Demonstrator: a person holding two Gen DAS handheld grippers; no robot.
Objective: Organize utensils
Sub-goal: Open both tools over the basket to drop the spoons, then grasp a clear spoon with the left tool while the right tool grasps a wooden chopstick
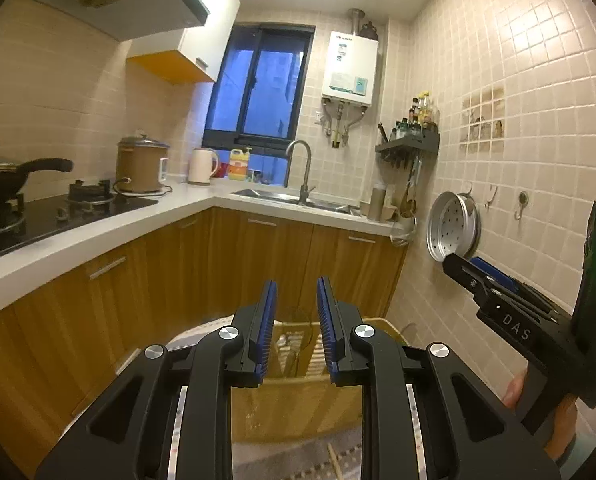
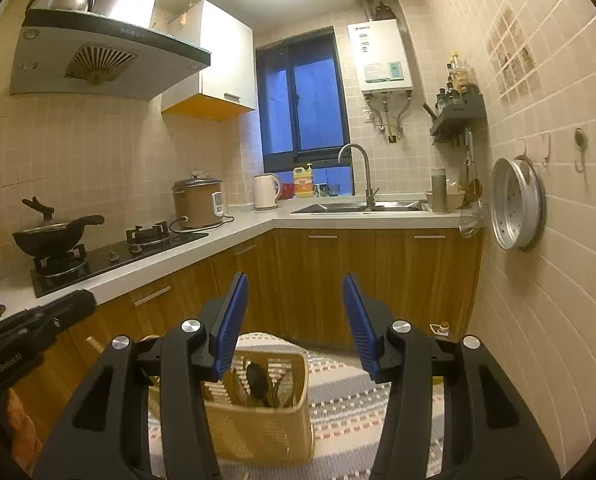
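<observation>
Closest to me, the left gripper (image 1: 297, 292) holds its blue ribbed pads (image 1: 269, 312) a narrow gap apart with nothing between them, while the right gripper (image 2: 295, 300) stands noticeably wider, also empty. Just below and beyond both sets of fingers sits the tan woven plastic basket (image 2: 258, 432) on a striped grey and white floor mat (image 2: 350, 404); inside it a dark spoon (image 2: 257, 380) and other utensils (image 2: 280, 394) stand tilted against the slatted wall, though I cannot make out each piece. Seen from the left wrist, the same basket (image 1: 294, 404) lies directly under the jaws, and a hand (image 1: 516, 392) grips the right tool's handle off to the side. Further back, wood-grain cabinets (image 2: 326, 280) run under a pale L-shaped countertop (image 2: 234, 226). On it are a black wok (image 2: 52, 236) over the gas hob, a brown rice cooker (image 2: 198, 202), a cream kettle (image 2: 267, 191) and a steel sink with a curved tap (image 2: 358, 172). A round perforated metal steamer tray (image 2: 516, 208) hangs on the tiled wall.
</observation>
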